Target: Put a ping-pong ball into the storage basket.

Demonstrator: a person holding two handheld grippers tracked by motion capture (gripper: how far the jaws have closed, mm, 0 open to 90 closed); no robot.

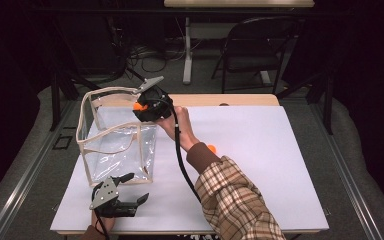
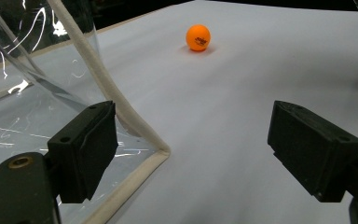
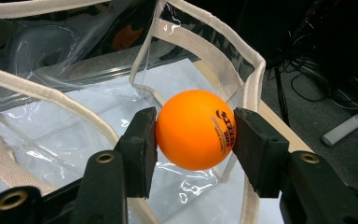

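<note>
White board (image 1: 260,165) covered my table, with the clear bag (image 1: 117,145) upright at its left. My right gripper (image 3: 195,133) was clamped on an orange ball (image 3: 196,129) above the bag's mouth; my left gripper (image 2: 193,154) gaped empty beside the bag's corner.

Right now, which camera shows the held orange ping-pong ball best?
The right gripper view: the orange ping-pong ball sits large between the right gripper pads, printing readable. The high view shows an orange sliver; the left gripper view shows another ball.
</note>
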